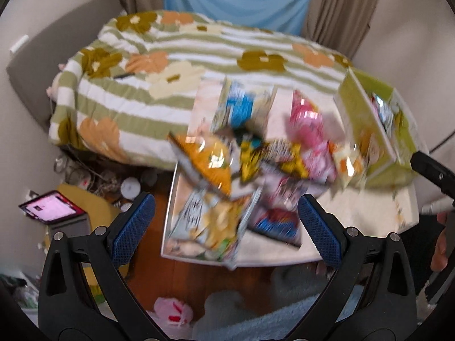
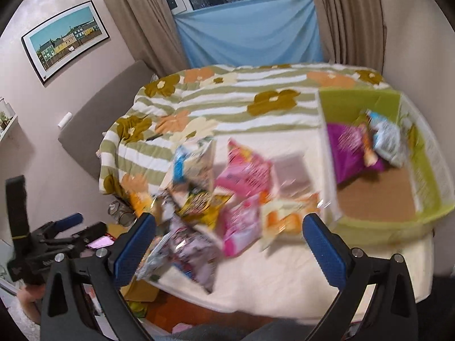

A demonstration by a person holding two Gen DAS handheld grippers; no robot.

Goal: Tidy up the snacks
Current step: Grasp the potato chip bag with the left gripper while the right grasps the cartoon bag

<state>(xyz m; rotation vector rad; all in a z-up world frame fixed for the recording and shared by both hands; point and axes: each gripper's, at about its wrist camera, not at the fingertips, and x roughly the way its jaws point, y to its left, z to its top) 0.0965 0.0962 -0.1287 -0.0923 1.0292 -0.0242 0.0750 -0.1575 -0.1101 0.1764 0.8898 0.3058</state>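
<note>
Several snack bags lie in a loose pile on a small white table (image 1: 366, 216) (image 2: 284, 278): an orange bag (image 1: 207, 162), a blue-and-white bag (image 1: 241, 105) (image 2: 193, 164), a pink bag (image 1: 310, 130) (image 2: 247, 170), a yellow bag (image 1: 256, 156) (image 2: 202, 204) and a chip bag (image 1: 210, 224). A green cardboard box (image 1: 361, 108) (image 2: 426, 170) at the table's right end holds a purple bag (image 2: 349, 147) and a silver bag (image 2: 389, 139). My left gripper (image 1: 226, 227) is open above the near bags. My right gripper (image 2: 227, 244) is open and empty above the pile. Both views are blurred.
A bed with a green-striped floral blanket (image 1: 148, 91) (image 2: 227, 102) lies behind the table. A tablet (image 1: 51, 207) and clutter sit on the floor at left. A blue rug (image 1: 256, 312) and a pink plush (image 1: 173, 309) lie near me. The other gripper shows at the left edge (image 2: 42, 244).
</note>
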